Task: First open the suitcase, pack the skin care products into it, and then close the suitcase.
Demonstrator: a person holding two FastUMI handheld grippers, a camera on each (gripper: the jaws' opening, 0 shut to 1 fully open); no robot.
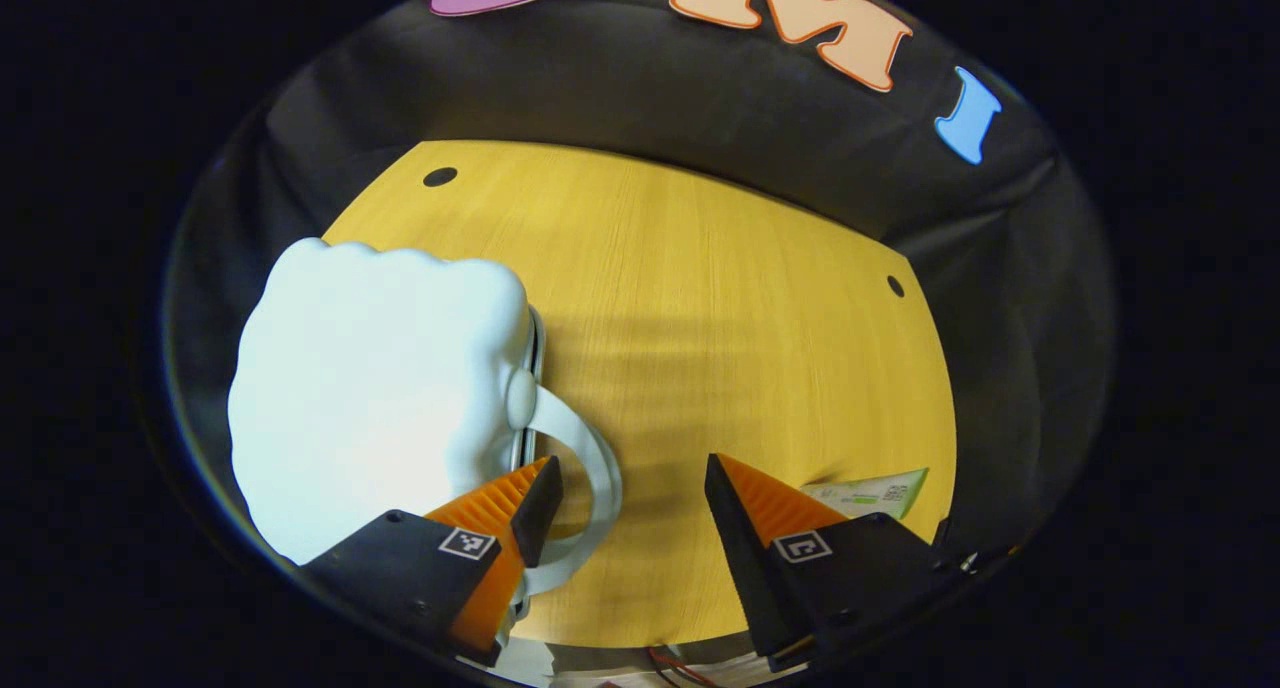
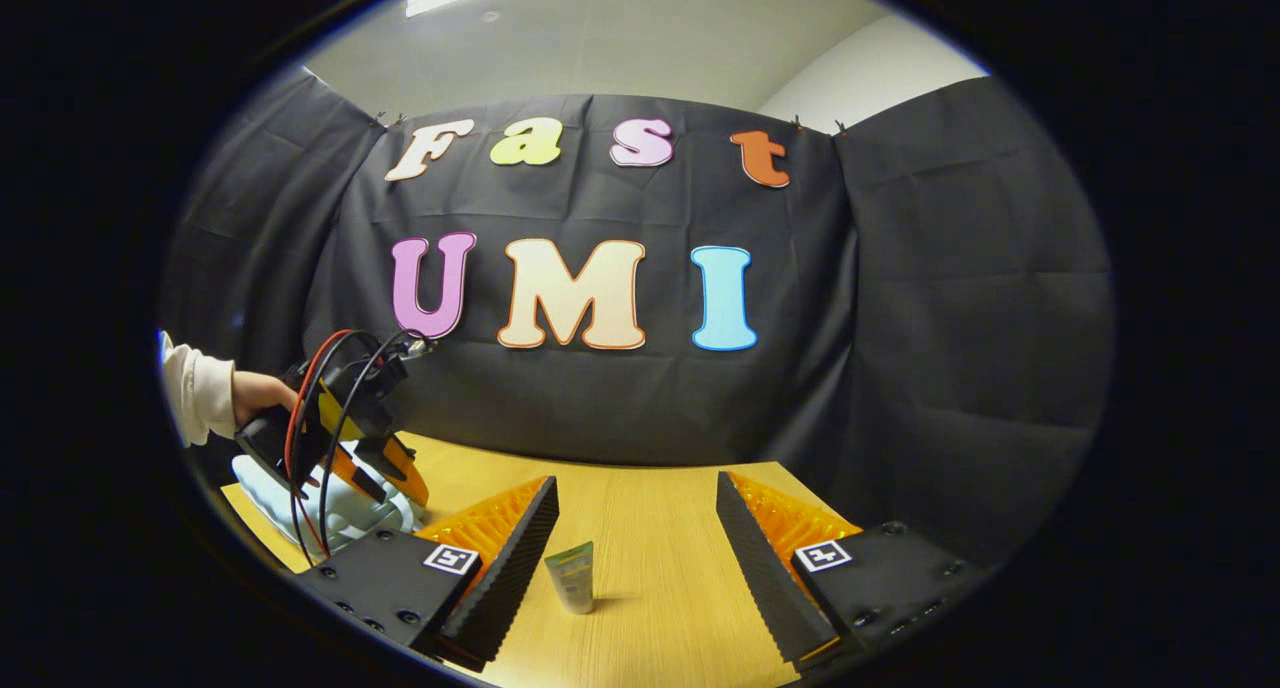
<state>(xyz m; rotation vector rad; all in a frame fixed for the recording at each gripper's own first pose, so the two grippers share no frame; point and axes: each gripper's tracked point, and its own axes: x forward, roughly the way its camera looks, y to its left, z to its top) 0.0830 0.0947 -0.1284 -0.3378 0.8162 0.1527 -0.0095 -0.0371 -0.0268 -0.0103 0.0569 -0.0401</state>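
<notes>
suitcase (image 1: 370, 398) base hidden, tube (image 1: 868, 493) half hidden

Suitcase (image 1: 375, 398): on the table (image 1: 720, 348), left part in the left gripper view; its handle (image 1: 590, 488) projects toward the table's middle, beside that gripper's left finger. Tube (image 2: 572, 575): upright on the table, between the right gripper's (image 2: 637, 538) fingers. Left gripper (image 2: 385, 473): above the suitcase, far left in the right gripper view.

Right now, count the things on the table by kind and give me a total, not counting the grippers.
Suitcase: 1
Skin care tube: 1
Total: 2
</notes>
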